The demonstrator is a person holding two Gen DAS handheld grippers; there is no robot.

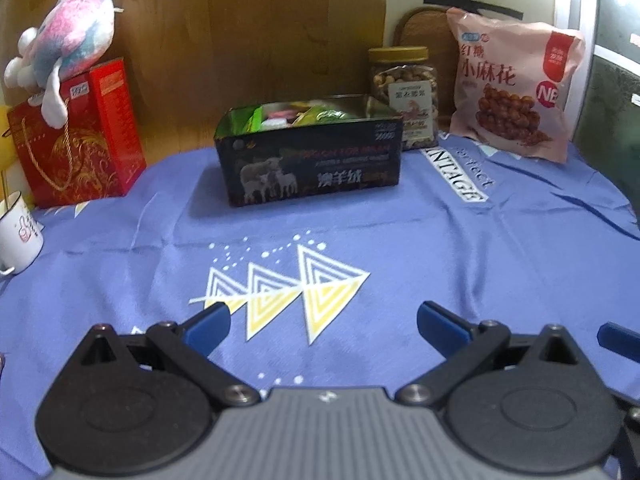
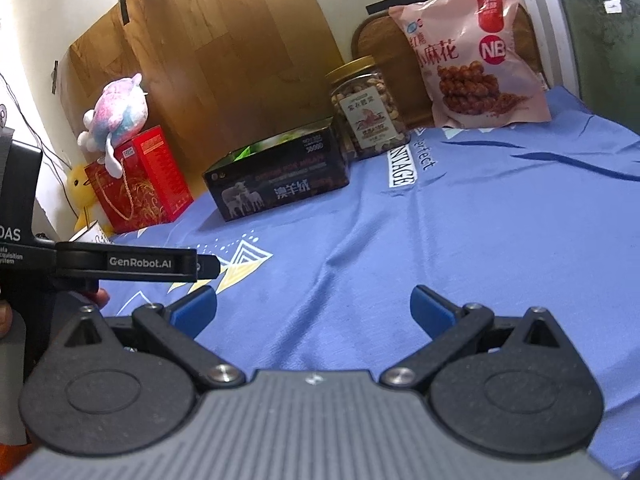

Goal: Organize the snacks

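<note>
While both grippers hang low over the blue printed tablecloth (image 1: 400, 240), neither one holds anything. The left gripper (image 1: 323, 322) has its blue-tipped fingers (image 1: 210, 322) spread wide apart above the white and yellow triangle print (image 1: 288, 292), with only cloth showing between them. The right gripper (image 2: 313, 309) is likewise spread open over bare blue fabric, and from its camera the left tool's black side arm shows at the left edge with a person's fingertip (image 2: 100, 298) under it.

Toward the back of the table stands the open black cardboard box with sheep printed on its front (image 1: 308, 164), and inside it lie small wrapped snacks in green and pink (image 1: 300, 117); I cannot tell what each one is. Just behind the box's right corner stands a clear plastic jar of nuts with a gold lid (image 1: 404, 92), upright and close to the box. Right of the jar, a pink bag of fried dough twists (image 1: 516, 88) leans upright against a woven brown chair back (image 1: 420, 28).

Left of the box, well apart from it, sits a red gift box with gold cord handles (image 1: 80, 148), and a pink and blue plush toy (image 1: 72, 40) lies on top of it. A white enamel mug (image 1: 18, 236) stands at the left edge of the cloth.
</note>
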